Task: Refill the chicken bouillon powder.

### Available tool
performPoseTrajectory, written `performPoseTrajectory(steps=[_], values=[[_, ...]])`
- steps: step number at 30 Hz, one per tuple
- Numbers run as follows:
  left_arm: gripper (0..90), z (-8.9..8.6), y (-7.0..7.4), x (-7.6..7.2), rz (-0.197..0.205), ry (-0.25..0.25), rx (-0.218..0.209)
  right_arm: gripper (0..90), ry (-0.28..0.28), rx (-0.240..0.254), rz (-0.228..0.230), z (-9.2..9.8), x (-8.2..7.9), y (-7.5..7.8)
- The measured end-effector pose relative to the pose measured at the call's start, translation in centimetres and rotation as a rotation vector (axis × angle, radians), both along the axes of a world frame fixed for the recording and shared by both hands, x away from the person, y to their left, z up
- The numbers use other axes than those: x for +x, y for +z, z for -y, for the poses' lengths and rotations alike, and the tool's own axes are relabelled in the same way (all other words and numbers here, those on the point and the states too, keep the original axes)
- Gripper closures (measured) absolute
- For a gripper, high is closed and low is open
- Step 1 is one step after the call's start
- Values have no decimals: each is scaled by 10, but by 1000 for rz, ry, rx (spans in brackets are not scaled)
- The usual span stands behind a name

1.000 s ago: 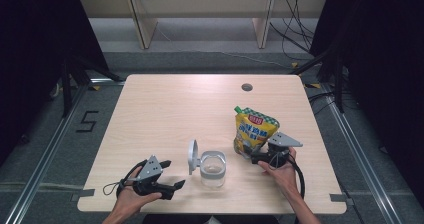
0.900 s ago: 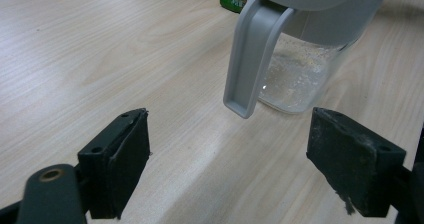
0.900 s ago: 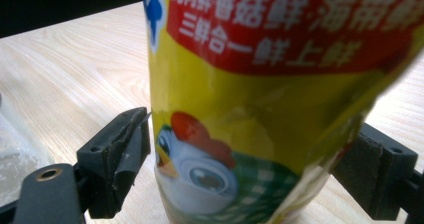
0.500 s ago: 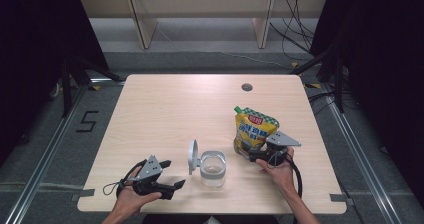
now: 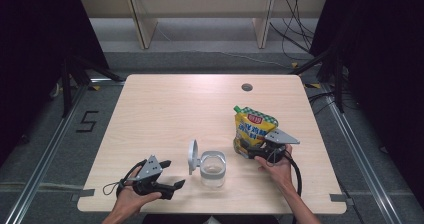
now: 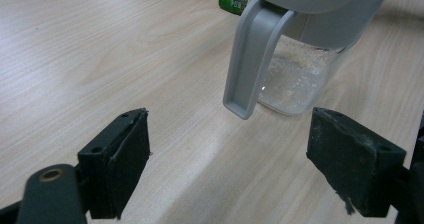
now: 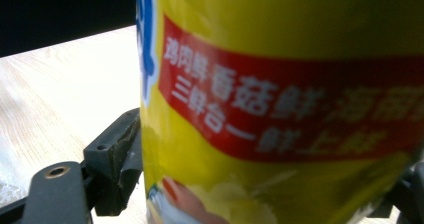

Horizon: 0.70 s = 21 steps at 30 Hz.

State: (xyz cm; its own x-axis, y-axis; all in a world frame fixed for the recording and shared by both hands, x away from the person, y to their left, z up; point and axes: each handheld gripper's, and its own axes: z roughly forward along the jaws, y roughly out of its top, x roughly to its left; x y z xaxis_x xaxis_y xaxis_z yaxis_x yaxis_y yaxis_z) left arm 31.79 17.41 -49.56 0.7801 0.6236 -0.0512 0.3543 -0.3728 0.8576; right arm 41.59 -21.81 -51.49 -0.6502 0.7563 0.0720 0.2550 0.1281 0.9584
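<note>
A yellow stand-up pouch (image 5: 252,126) with a green cap and a red label stands at the right of the table. My right gripper (image 5: 248,152) is shut on its lower part; in the right gripper view the pouch (image 7: 280,99) sits between the jaws of the right gripper (image 7: 265,184). A clear jar (image 5: 212,169) with a grey flip lid (image 5: 192,156) hinged open stands near the front edge. My left gripper (image 5: 173,174) lies open to the left of the jar. In the left gripper view the jar (image 6: 300,69) and its grey lid (image 6: 250,59) are just beyond the open left gripper (image 6: 230,169).
The wooden table (image 5: 180,109) has a round cable hole (image 5: 246,87) at the back right. Shelf legs and cables stand on the floor behind it. Metal rails run along both sides of the table.
</note>
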Motion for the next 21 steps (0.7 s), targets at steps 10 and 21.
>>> performPoseTrajectory(steps=[10, 21], values=[[168, -1, 0, 1, 1, -3, 19, 231, 18, -12, -7, 1, 3, -1], [168, 1, -1, 0, -5, -4, -7, 306, 3, -4, -17, -2, 3, -1]])
